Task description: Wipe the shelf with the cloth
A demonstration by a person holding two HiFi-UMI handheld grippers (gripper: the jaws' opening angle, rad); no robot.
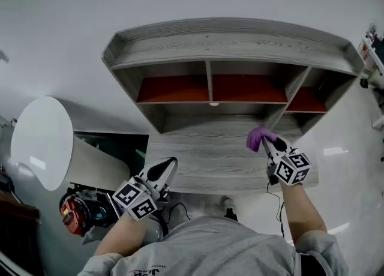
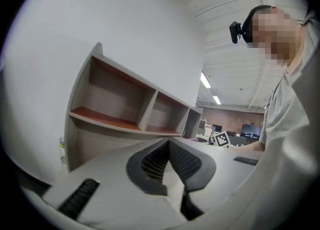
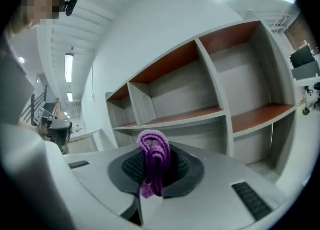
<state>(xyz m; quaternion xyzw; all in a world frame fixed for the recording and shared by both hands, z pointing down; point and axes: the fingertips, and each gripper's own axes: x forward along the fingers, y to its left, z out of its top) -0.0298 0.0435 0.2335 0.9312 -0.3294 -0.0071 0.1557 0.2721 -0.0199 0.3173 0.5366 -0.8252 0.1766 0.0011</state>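
Observation:
The shelf (image 1: 228, 47) is a grey wood unit against a white wall, with three compartments on red-brown boards. A purple cloth (image 1: 259, 137) is bunched in my right gripper (image 1: 268, 141), which is shut on it and hovers over the right part of the grey ledge (image 1: 210, 164) below the compartments. In the right gripper view the cloth (image 3: 154, 160) hangs between the jaws, with the shelf (image 3: 200, 116) straight beyond. My left gripper (image 1: 173, 162) is shut with nothing in it, at the ledge's front left edge. In the left gripper view its jaws meet at the tip (image 2: 168, 142), and the shelf (image 2: 115, 121) lies to the left.
A white rounded panel (image 1: 42, 143) stands at the left beside the ledge. Below it on the floor sit a red device (image 1: 75, 212) and dark cables (image 1: 180, 212). The person's grey shirt (image 1: 216, 248) fills the bottom of the head view.

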